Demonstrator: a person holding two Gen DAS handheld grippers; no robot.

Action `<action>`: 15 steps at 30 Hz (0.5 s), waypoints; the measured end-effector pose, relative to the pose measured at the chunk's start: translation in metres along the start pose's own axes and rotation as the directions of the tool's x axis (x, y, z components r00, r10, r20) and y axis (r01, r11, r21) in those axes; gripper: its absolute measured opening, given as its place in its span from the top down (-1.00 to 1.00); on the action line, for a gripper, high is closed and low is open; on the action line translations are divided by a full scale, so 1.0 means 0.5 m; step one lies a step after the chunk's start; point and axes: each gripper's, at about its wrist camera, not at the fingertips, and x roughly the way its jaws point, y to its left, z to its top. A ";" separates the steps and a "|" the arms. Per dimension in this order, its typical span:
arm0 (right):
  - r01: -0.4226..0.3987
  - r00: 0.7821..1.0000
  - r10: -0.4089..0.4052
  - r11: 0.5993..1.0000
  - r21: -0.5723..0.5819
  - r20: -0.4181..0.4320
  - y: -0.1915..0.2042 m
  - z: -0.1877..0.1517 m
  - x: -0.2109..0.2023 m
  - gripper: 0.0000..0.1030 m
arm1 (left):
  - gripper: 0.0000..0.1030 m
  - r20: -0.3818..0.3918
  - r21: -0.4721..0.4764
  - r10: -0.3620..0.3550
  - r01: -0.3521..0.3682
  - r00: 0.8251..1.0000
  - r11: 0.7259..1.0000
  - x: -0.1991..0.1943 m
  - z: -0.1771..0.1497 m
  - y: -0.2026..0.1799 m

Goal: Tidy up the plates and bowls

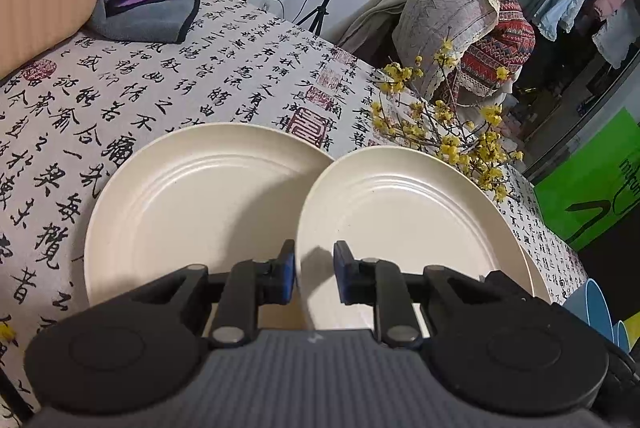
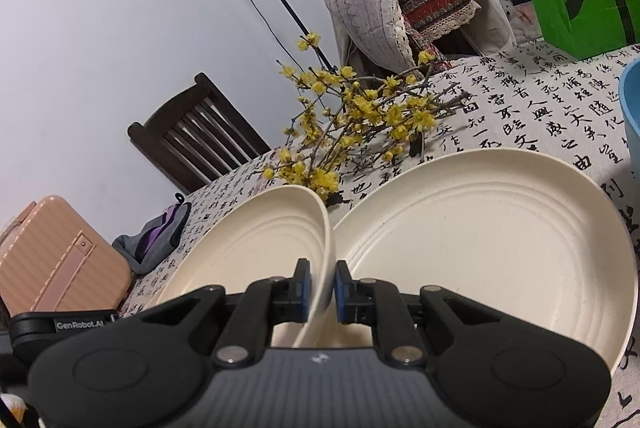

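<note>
Cream plates side by side at lower centre on calligraphy-print worktop (image 1: 168, 83). Left hand-held gripper (image 1: 314, 278) pinching right plate (image 1: 408, 224) rim; right hand-held gripper (image 2: 322, 290) clamped on left plate (image 2: 260, 248) rim. Stacking step; next likely lifting one plate over the other.

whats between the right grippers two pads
The near rim of the tilted cream plate stands edge-on between the right gripper pads, which press on it; the right wrist view shows this.
</note>
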 end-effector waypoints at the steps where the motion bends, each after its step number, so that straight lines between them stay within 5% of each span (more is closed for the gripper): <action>1: 0.000 1.000 0.000 1.000 0.000 0.002 0.001 -0.001 -0.001 0.77 | 0.61 0.000 0.000 0.000 0.000 1.000 1.000 0.000 0.001 0.000; 15: -0.017 1.000 0.016 1.000 0.015 0.012 -0.002 0.000 -0.005 0.76 | 0.60 0.025 0.008 -0.008 0.008 1.000 1.000 -0.015 0.002 -0.005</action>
